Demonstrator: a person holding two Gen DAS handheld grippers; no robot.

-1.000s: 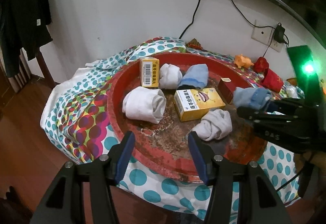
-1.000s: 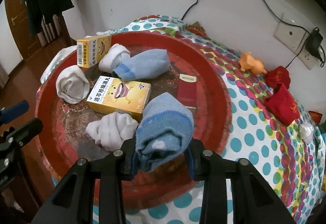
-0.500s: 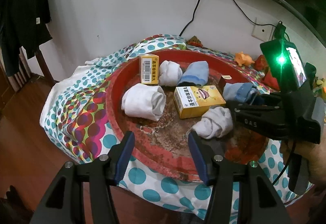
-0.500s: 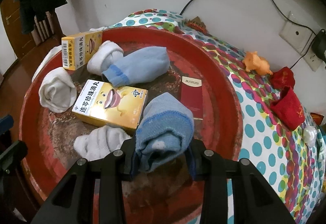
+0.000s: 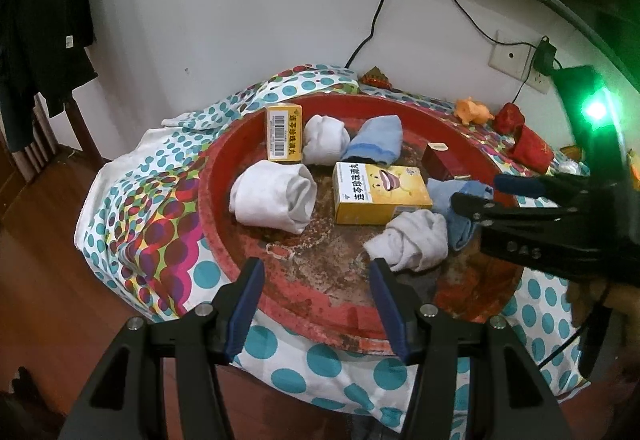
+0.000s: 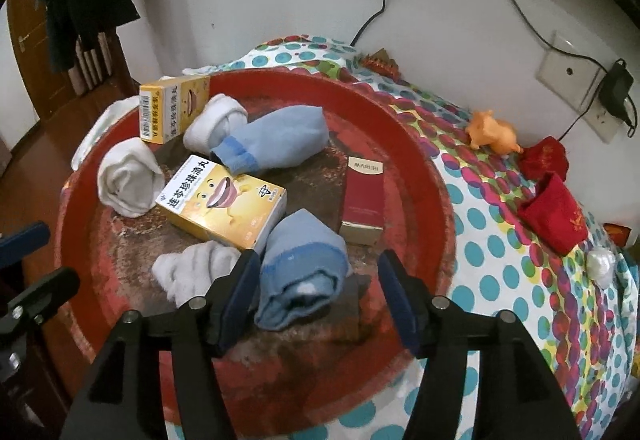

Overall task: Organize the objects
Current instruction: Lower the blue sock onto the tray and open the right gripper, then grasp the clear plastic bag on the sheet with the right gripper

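A round red tray (image 5: 224, 176) (image 6: 432, 184) holds rolled socks and boxes. My right gripper (image 6: 320, 272) (image 5: 476, 196) is open; a rolled blue sock (image 6: 304, 268) (image 5: 460, 200) lies on the tray between its fingers, free of them. Beside it are a yellow box (image 6: 224, 204) (image 5: 380, 194), a grey-white sock (image 6: 192, 268) (image 5: 416, 240) and a dark red box (image 6: 362, 200) (image 5: 442, 160). Farther back lie another blue sock (image 6: 276, 140) (image 5: 374, 140), two white socks (image 5: 276, 196) (image 5: 324, 138) and a second yellow box (image 5: 284, 132). My left gripper (image 5: 316, 288) is open and empty over the tray's near rim.
The tray sits on a dotted cloth (image 5: 132, 224) (image 6: 520, 280) over a table. An orange toy (image 6: 492, 132), red pouches (image 6: 552, 216) and a small white object (image 6: 600, 264) lie on the cloth at the right. Cables and a wall socket (image 6: 572, 80) are behind. Dark clothes hang at left.
My right gripper lowered the blue sock onto the tray beside the yellow box and opened, letting it go. My left gripper has hardly moved.
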